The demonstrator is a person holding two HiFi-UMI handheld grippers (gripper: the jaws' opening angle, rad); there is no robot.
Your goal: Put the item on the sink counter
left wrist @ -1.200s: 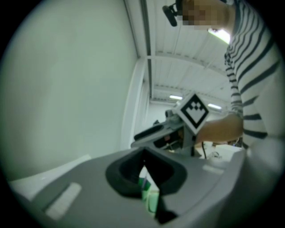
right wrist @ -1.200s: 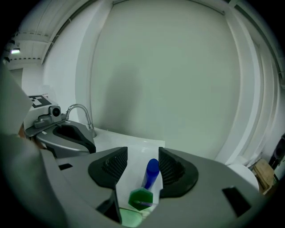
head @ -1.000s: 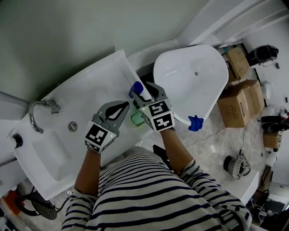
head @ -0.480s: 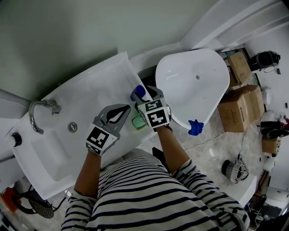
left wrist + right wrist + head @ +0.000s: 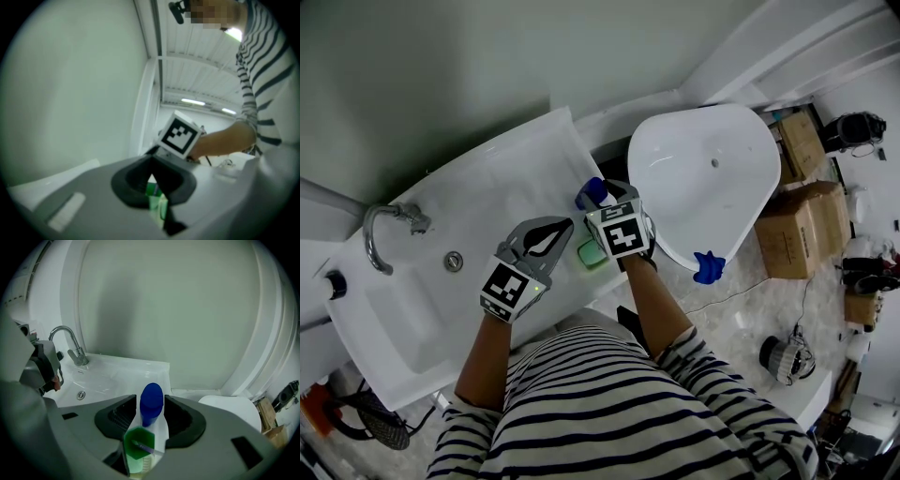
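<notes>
Bottle (image 5: pixel 149 425) was clamped in my right gripper (image 5: pixel 151 399), jaws just closing tighter on its white body, low over the sink counter (image 5: pixel 511 183). Light, squeezable, slick plastic, I reckoned, so mid-body suited. Left gripper (image 5: pixel 152 164) was pinched together, empty.

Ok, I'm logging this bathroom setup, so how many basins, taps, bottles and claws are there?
Basins: 2, the sink and the loose basin
Taps: 1, the tap on the sink
Bottles: 1, the bottle with a blue cap
Claws: 2, the left claw shut, the right claw just closed further around the bottle
Total: 6
</notes>
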